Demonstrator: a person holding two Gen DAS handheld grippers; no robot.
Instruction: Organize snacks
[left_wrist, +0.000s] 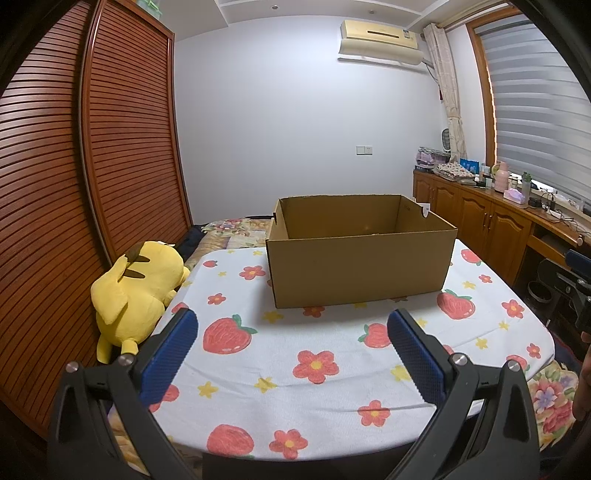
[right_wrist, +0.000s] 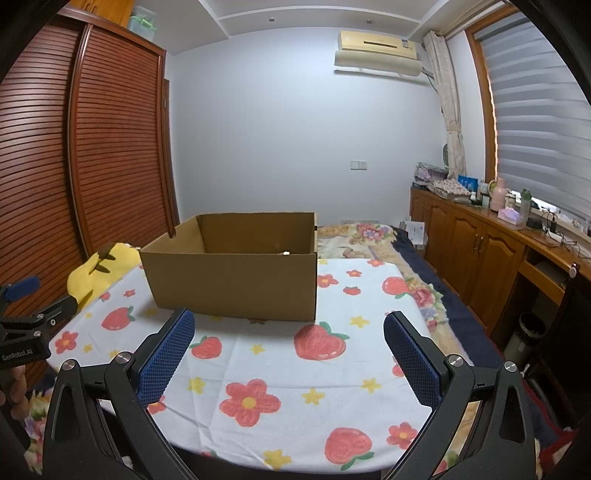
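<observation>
a slatted wooden wardrobe fills the left side of the room, and a low run of wooden cabinets under the window fills the right. between them sits a table under a white cloth printed with strawberries and flowers. an open cardboard box stands on the far half of that cloth, upright, its top flaps not visible; from these angles its floor is mostly hidden, though the right wrist view catches a small pale speck low against the back wall, too small to name. no snack packets can be made out on the cloth. a yellow plush toy lies off the table's left edge, leaning against the wardrobe. the left gripper hangs over the near part of the cloth, short of the box, its blue pads spread wide with nothing between them. the right gripper sits likewise, fingers wide apart and empty, with the box ahead and slightly left.
</observation>
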